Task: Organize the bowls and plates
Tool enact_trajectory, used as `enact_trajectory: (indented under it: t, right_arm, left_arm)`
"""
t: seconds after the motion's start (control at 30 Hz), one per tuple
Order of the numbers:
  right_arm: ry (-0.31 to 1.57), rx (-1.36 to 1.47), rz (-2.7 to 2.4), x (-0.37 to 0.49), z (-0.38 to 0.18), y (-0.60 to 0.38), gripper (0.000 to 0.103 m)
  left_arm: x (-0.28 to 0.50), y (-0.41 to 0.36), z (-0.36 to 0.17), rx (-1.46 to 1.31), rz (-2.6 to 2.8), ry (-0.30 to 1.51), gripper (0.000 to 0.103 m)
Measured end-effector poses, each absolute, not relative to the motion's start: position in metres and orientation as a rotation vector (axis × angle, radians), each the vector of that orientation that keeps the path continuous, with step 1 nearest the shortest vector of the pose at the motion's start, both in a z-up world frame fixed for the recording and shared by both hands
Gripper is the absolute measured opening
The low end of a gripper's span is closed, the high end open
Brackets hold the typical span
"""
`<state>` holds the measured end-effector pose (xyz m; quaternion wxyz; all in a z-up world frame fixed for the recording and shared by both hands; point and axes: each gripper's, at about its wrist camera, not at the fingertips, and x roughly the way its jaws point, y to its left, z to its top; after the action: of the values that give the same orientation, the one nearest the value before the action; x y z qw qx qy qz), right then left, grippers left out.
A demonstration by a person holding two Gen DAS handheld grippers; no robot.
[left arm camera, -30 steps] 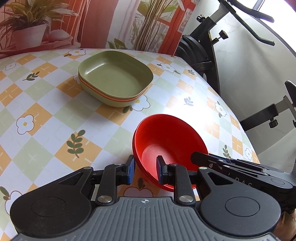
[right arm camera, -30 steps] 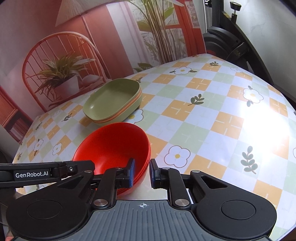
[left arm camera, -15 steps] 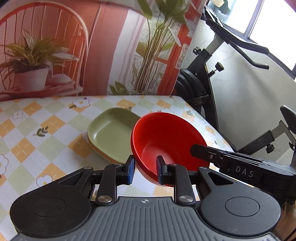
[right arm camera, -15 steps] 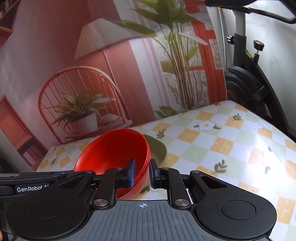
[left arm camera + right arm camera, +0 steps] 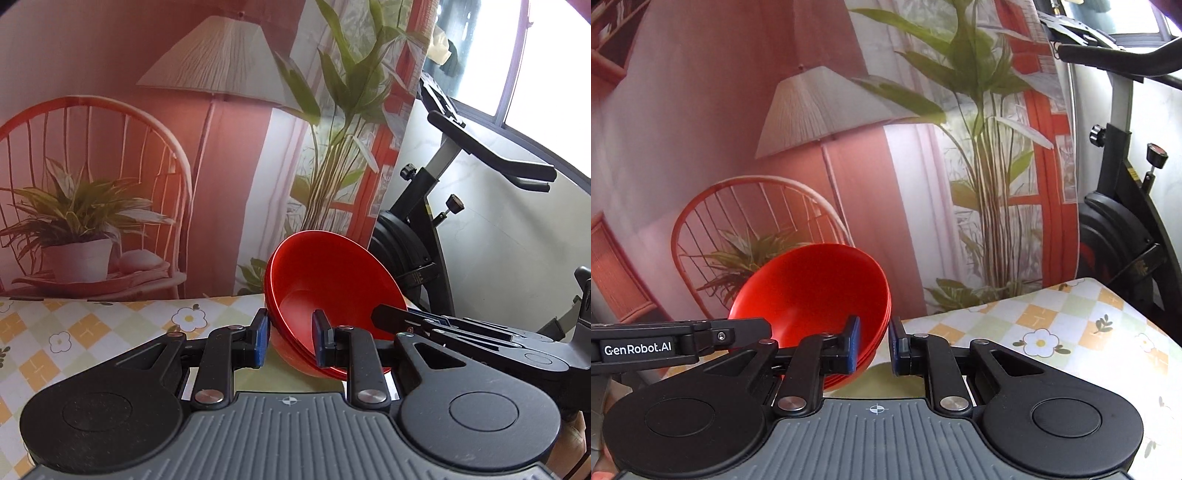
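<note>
The red bowls [image 5: 334,291] are rising well clear of the counter [image 5: 1071,325], carried higher than a second ago, and the green plates are dropping out of both views.

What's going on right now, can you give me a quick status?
Left hand-held gripper and right hand-held gripper each clamped on opposite rims of the red bowl stack. Stack lifted, tilted, above the checkered tablecloth. Nothing visible in the way.
</note>
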<state>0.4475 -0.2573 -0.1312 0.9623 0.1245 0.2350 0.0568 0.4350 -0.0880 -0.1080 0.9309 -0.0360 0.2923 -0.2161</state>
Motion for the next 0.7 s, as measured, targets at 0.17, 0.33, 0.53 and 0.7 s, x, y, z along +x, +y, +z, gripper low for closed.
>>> enact_trajectory:
  t: [0.17, 0.33, 0.53, 0.7]
  right_arm:
    - [0.545, 0.245, 0.105, 0.462, -0.165, -0.256, 0.015]
    - [0.623, 0.232, 0.091, 0.467, -0.2, -0.253, 0.015]
    - [0.675, 0.236, 0.083, 0.465, -0.225, -0.253, 0.015]
    - [0.696, 0.237, 0.08, 0.463, -0.234, -0.254, 0.015]
  left_arm:
    - [0.454, -0.085, -0.147, -0.086, -0.436, 0.693, 0.025]
    - [0.463, -0.086, -0.182, -0.08, -0.434, 0.769, 0.025]
    - [0.467, -0.086, -0.205, -0.071, -0.435, 0.819, 0.025]
    - [0.467, -0.09, -0.216, -0.046, -0.434, 0.843, 0.025]
